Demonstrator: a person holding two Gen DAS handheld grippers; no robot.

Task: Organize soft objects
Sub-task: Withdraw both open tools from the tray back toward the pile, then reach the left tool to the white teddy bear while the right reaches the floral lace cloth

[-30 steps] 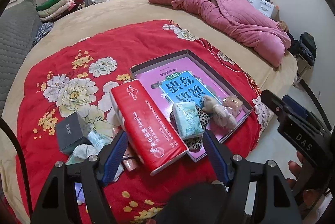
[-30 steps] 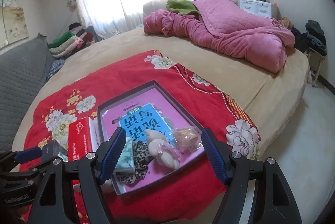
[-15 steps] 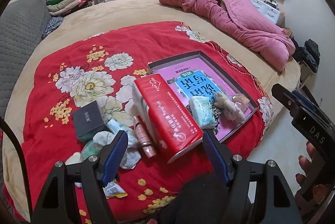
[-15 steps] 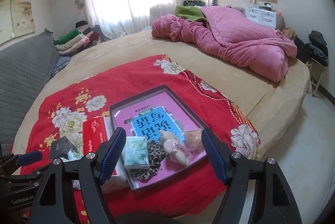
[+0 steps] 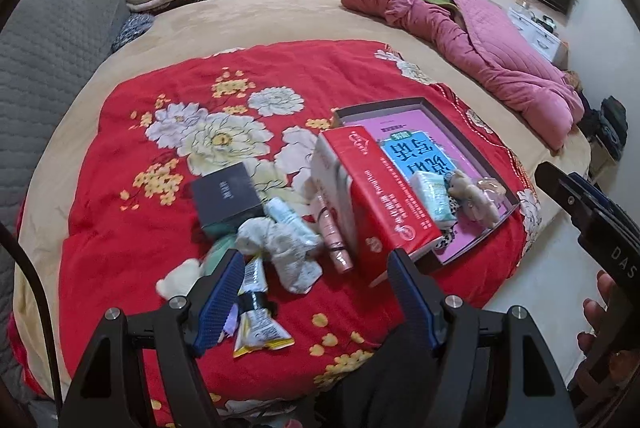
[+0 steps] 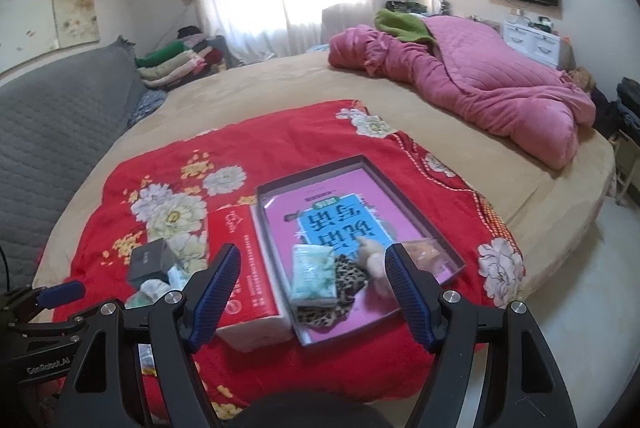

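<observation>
Left wrist view: both grippers hover spread wide over the red floral blanket (image 5: 120, 196), nothing pinched.

Left gripper (image 5: 316, 296) jaws apart above the loose pile: crumpled white cloth (image 5: 284, 248) at 12 o'clock from its tips, mint packet (image 5: 286, 218) just beyond, pink tube (image 5: 334, 238) at 1 o'clock touching the red tissue pack (image 5: 380, 200), black box (image 5: 226, 194) at 11 o'clock, yellow-black wrapper (image 5: 256, 324) beside the left finger. Right gripper (image 6: 312, 280) jaws apart over the shallow tray (image 6: 416, 196), at 3 o'clock of the tissue pack; in the tray's near end a mint tissue pouch (image 6: 314, 274) lies on leopard-print fabric (image 6: 348, 280), beige plush (image 6: 374, 260) just beside. Pink quilt (image 6: 480, 88) far back at 1 o'clock.
</observation>
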